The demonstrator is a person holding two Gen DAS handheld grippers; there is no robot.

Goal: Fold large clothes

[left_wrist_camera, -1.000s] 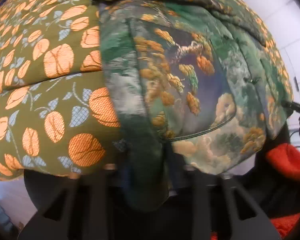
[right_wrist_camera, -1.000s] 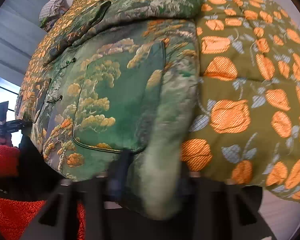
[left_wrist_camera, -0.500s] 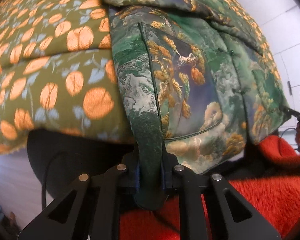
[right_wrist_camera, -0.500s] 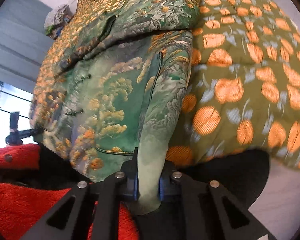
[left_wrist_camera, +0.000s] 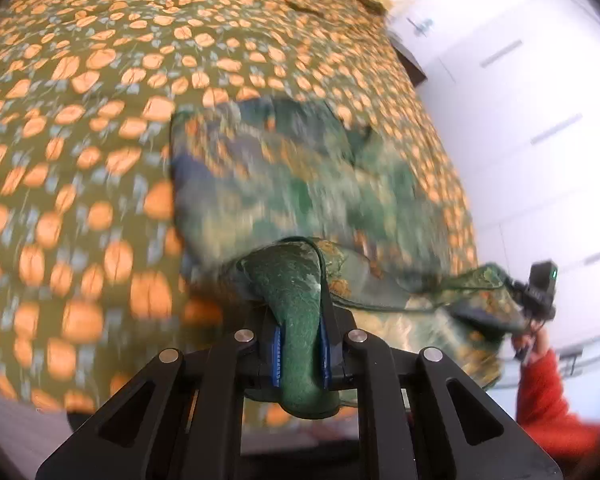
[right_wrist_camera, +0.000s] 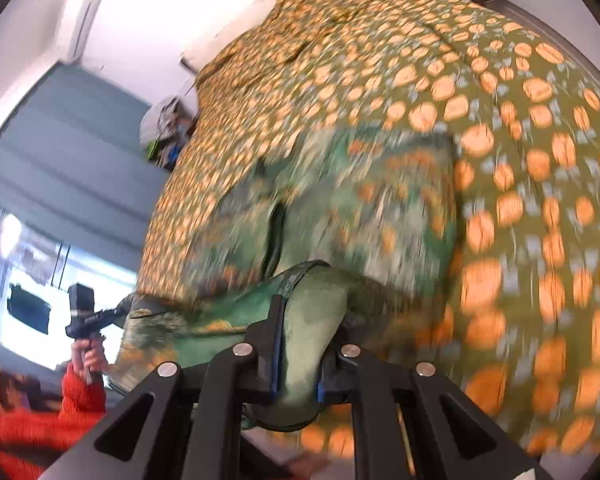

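Jacket [left_wrist_camera: 300, 184] lies on the bed [left_wrist_camera: 80, 128]; left tongs [left_wrist_camera: 300, 356] and right tongs [right_wrist_camera: 296, 364] each clamp tight on a near hem corner, lifted, likely to fold it toward the far side.

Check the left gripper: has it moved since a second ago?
Yes. The left gripper, shut on the green jacket, has risen away from the orange-print bedspread.

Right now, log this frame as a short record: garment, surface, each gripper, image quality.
garment: green brocade jacket, near hem raised off the bedspread
surface: olive bedspread with orange print
left gripper: shut on one corner of the hem
right gripper: shut on the other corner
person: red sleeve
image quality: fabric motion-blurred in both views
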